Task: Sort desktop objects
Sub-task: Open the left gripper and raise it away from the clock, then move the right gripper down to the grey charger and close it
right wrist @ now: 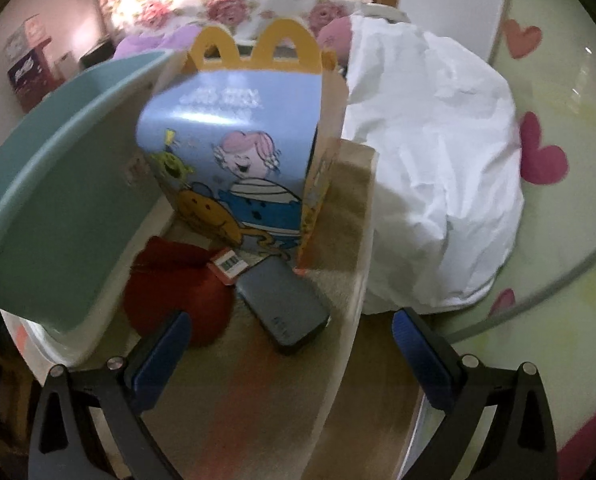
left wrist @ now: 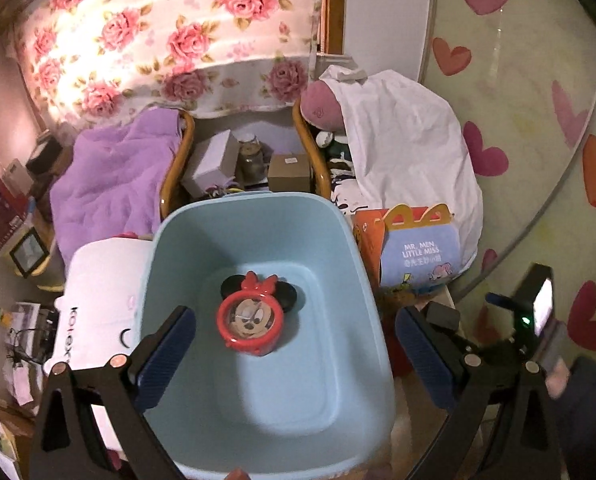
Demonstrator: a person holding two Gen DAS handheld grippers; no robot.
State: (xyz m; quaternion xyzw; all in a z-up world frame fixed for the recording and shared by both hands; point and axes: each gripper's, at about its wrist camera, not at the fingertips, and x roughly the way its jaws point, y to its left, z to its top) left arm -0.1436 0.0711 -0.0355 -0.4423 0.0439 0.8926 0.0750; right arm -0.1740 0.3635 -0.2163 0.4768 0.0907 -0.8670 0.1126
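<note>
Item: blue bin (left wrist: 350, 248), toy clock (left wrist: 253, 316) inside. Both jaws open, empty. Next: grey power bank (right wrist: 283, 308), right.

A rose-patterned pink floral curtain (left wrist: 169, 36) glows with backlight beyond two wicker chairs; a lilac fleece blanket (left wrist: 113, 184) drapes one.
</note>
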